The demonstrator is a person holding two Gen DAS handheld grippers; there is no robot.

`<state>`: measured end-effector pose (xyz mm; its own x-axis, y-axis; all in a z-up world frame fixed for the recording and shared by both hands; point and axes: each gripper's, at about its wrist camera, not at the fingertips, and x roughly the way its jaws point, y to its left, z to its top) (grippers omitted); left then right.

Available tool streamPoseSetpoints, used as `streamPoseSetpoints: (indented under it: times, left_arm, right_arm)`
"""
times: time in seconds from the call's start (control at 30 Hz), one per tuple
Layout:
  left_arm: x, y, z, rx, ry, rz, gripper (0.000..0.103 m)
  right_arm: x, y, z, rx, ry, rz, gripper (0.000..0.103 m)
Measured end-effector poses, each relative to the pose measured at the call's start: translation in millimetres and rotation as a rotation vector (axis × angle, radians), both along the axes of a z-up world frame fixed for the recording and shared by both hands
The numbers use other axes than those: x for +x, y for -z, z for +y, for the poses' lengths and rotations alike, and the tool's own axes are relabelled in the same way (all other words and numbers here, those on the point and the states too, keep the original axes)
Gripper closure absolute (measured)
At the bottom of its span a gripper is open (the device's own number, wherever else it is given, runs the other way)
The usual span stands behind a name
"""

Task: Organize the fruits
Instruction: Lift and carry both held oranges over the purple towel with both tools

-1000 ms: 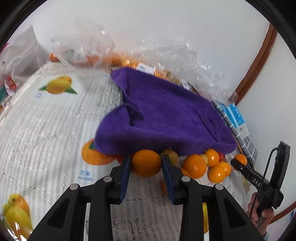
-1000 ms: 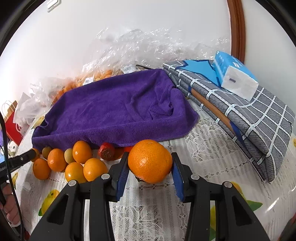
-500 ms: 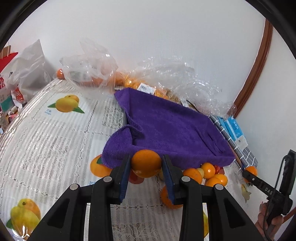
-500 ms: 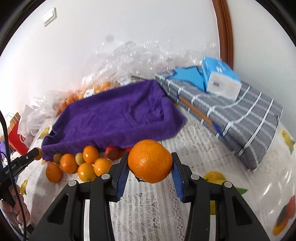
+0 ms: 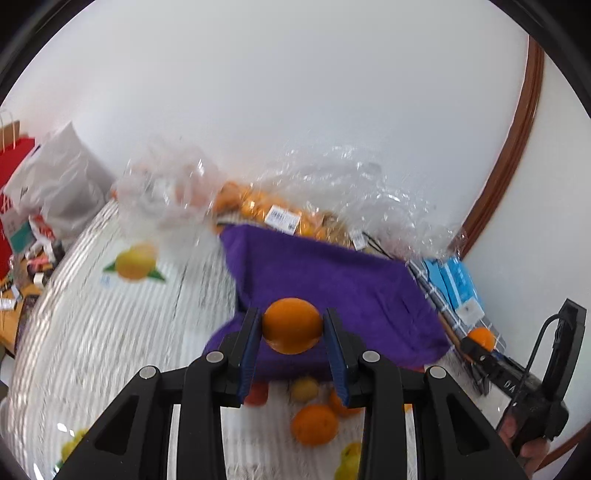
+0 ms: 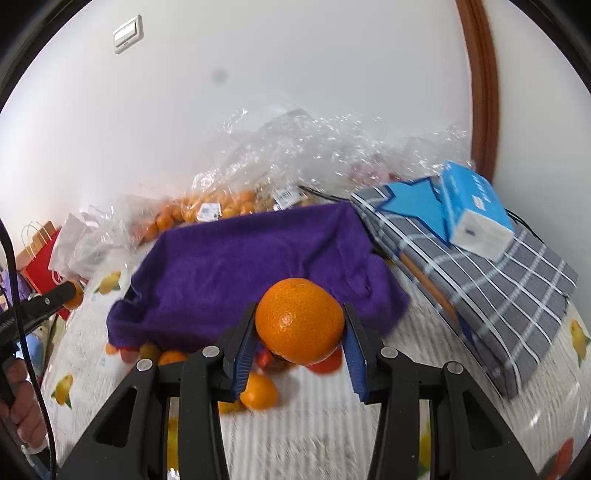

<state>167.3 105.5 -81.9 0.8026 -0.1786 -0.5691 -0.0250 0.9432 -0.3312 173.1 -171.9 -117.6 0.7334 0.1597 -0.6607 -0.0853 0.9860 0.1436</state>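
Notably, a small orange is clamped by the left gripper; a larger orange is clamped by the right gripper; a wall switch is seen only from the right wrist.

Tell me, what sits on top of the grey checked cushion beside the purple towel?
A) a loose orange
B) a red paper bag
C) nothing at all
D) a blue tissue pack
D: in the right wrist view a blue tissue pack rests on the grey checked cushion, right of the purple towel.
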Motion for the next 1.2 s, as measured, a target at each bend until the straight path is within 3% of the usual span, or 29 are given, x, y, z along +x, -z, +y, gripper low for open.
streamPoseSetpoints:
  times: [0.3, 0.43, 0.57, 0.73, 1.2]
  left_arm:
    - [68, -15, -28, 0.011, 0.021, -0.039, 0.07]
    - [87, 5, -32, 0.065, 0.0, -0.043, 0.07]
    - [101, 32, -29, 0.074, 0.001, 0.026, 0.07]
    - [111, 52, -26, 0.063, -0.003, 0.073, 0.07]
    - [118, 69, -29, 0.095, 0.015, 0.118, 0.07]
  right_arm:
    - [63, -17, 14, -0.025, -0.02, -0.045, 0.06]
    - [89, -14, 13, -0.007, 0.0, -0.05, 0.06]
    - [101, 5, 8, -0.002, 0.011, -0.021, 0.06]
    - [112, 28, 1, -0.007, 0.023, 0.044, 0.06]
    - [122, 53, 6, -0.051, 0.024, 0.089, 0.06]
